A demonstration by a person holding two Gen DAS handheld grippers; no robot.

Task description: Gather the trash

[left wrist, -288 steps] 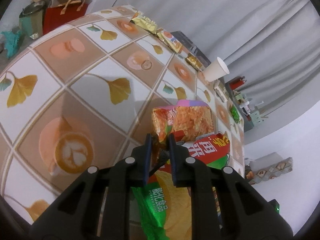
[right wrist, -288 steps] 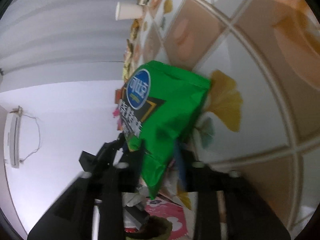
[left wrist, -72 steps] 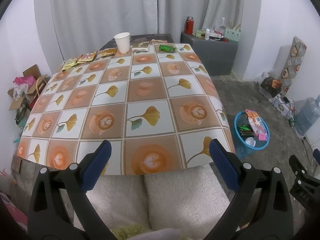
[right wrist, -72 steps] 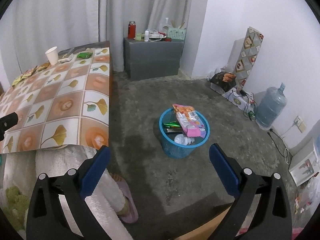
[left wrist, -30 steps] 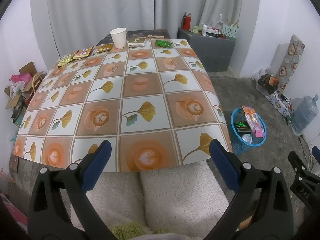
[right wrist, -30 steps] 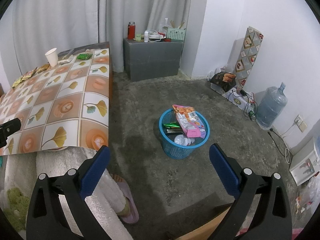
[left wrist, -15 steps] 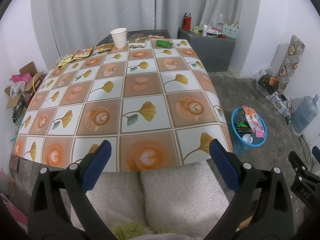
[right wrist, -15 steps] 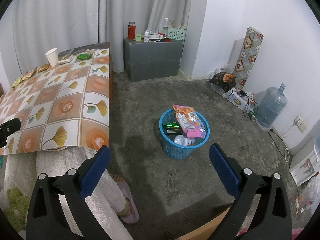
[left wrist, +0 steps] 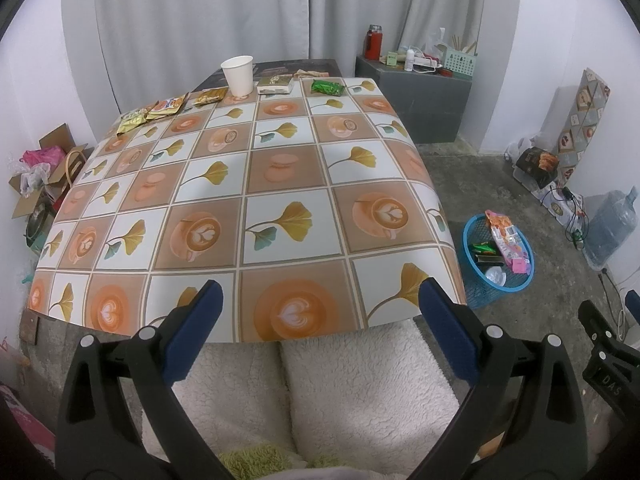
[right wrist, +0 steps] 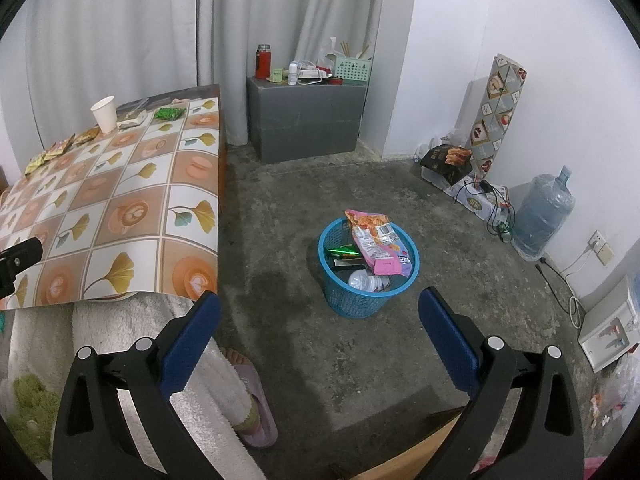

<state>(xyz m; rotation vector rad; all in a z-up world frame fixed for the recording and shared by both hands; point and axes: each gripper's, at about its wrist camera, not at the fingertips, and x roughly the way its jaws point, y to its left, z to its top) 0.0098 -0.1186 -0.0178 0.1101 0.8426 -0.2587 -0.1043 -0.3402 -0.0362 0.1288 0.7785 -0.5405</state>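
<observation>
Along the far edge of the worktop (left wrist: 280, 184) we find the trash not yet collected: a paper cup (left wrist: 238, 75), a flat white packet (left wrist: 276, 83) just beside it, a green wrapper (left wrist: 327, 87) toward the far right corner, and several gold and orange sachets (left wrist: 160, 112) running toward the far left corner. The near half of the worktop carries nothing.

Both claws are empty. The left claw (left wrist: 318, 312) has its jaws wide apart, and so does the right claw (right wrist: 318, 312); both are held low over the person's lap, well apart from any trash.

We judge the task to be between pickups: some items lie in the blue basket (right wrist: 332, 276) on the floor, and the far-edge items are outstanding. The next move calls for a long reach across the worktop; the flat sachets will want one jaw slid under an edge, and the cup could tip if it is nudged.

The left wrist view shows the whole worktop and a box of bags (left wrist: 36, 176) on the floor beyond its left edge. The right wrist view shows the basket's contents more plainly, namely a pink snack bag (right wrist: 374, 244), a green wrapper and a crushed bottle (right wrist: 366, 282), as well as the person's slipper (right wrist: 256, 412), which the left view does not show.
</observation>
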